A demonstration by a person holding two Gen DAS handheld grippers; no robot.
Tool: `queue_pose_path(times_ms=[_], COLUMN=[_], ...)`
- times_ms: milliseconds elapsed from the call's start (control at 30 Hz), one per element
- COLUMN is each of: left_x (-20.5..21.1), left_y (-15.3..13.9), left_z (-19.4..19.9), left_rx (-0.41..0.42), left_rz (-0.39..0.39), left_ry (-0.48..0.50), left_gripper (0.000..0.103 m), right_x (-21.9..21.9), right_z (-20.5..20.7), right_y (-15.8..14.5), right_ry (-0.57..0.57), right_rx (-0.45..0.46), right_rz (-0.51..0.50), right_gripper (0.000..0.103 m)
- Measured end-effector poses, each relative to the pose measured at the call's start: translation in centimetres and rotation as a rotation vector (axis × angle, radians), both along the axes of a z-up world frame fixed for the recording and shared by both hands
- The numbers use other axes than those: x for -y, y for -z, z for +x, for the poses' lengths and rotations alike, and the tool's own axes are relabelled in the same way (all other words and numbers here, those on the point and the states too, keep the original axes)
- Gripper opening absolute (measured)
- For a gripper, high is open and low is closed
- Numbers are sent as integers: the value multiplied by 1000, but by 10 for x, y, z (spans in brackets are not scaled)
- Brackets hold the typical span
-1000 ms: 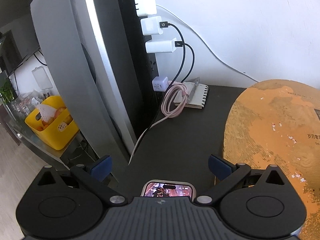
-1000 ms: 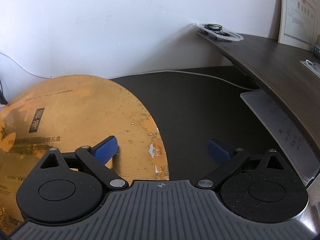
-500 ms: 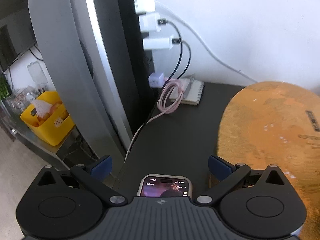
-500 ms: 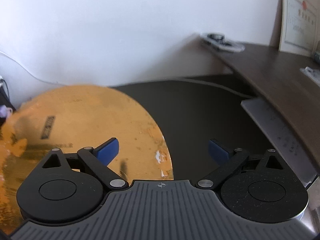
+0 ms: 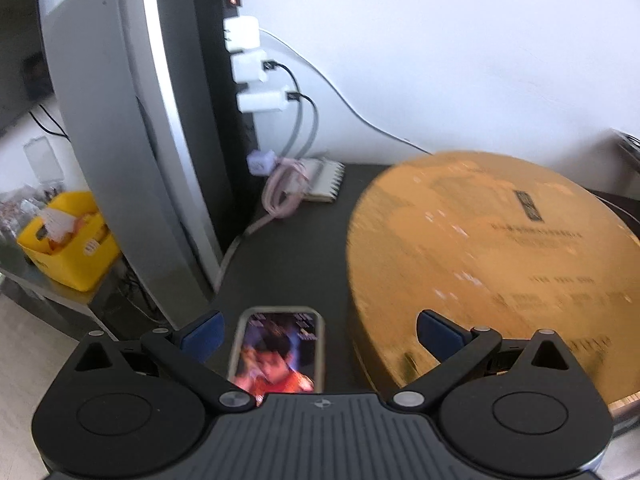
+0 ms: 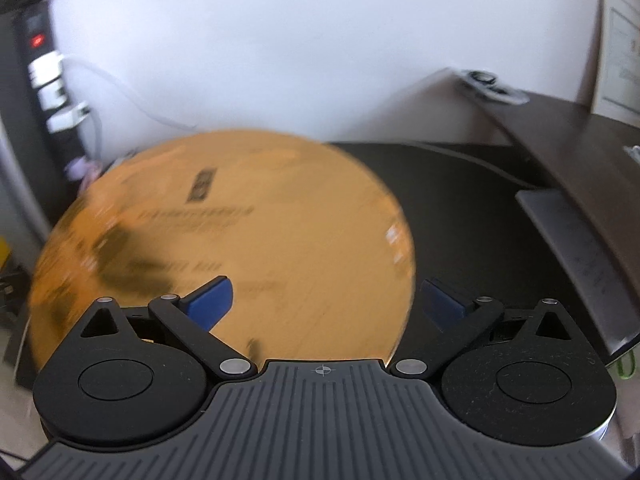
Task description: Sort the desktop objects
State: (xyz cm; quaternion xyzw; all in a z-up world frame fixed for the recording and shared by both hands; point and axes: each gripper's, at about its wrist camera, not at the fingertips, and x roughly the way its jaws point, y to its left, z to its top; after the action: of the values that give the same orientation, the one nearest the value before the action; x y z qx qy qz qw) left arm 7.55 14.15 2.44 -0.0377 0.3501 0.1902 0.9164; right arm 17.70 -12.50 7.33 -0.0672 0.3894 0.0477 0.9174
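A lit phone lies flat on the dark desk, just below and between the spread fingers of my left gripper, which is open and empty. A large round golden box lid lies to the right of the phone; it also shows in the right wrist view. My right gripper is open and empty, hovering over the near right edge of the golden lid. A small notepad with a coiled pink cable on it lies at the back by the wall.
A silver monitor stands at the left, with a black power strip holding white chargers behind it. A yellow bin sits on a lower shelf at the left. A raised brown shelf and a grey tray stand on the right.
Both grippers have pulled back and up. More of the phone now shows under the left gripper, and the right view has swung left over the golden lid. Both stay open.
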Motion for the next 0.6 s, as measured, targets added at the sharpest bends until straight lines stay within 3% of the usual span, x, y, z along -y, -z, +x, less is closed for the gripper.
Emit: queue_pose_path(times_ms=[200, 600], left_x=[10, 29], left_y=[4, 5], left_z=[-6, -38], left_rx=[-17, -15], left_rz=[-35, -111], left_ry=[32, 90], left_gripper=[103, 103], right_x=[-16, -17], right_z=[-26, -59], right_y=[5, 8], right_ry=[-86, -103], right_rx=[-30, -70], right_rz=[-37, -20], right_gripper=[102, 102])
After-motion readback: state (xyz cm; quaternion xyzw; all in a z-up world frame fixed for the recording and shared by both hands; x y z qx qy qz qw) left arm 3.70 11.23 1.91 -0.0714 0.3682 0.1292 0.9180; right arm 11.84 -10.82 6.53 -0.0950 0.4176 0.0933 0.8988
